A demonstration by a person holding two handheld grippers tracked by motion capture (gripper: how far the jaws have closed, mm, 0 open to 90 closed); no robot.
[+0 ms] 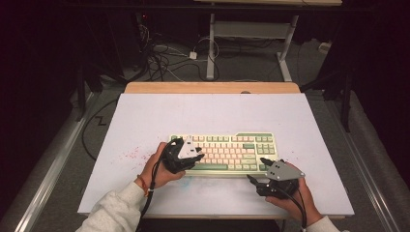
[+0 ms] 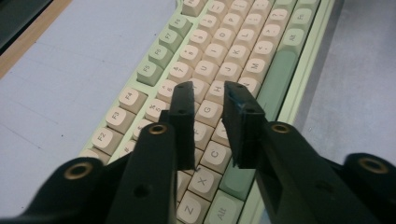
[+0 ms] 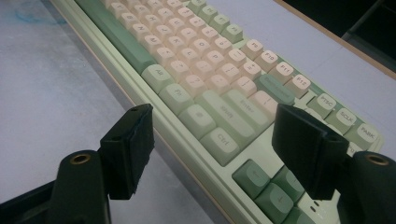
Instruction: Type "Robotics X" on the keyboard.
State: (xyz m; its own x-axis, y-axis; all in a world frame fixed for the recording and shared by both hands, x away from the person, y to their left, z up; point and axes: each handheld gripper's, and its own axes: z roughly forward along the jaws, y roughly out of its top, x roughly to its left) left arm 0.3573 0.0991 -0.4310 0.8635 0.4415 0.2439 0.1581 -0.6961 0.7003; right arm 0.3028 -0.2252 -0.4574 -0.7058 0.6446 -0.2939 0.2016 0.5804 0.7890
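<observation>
Over the left part of the keyboard (image 1: 225, 153), the left gripper (image 2: 208, 91) hovers with its jaws narrowly parted and nothing between them, above the letter keys (image 2: 212, 65). At the keyboard's near right corner, the right gripper (image 3: 212, 135) stands spread wide, straddling the near edge and gripping nothing. This keyboard lies on the white table (image 1: 145, 116), near its near edge.

Keyboard (image 1: 227, 152) left end under left gripper (image 1: 193, 157)
</observation>
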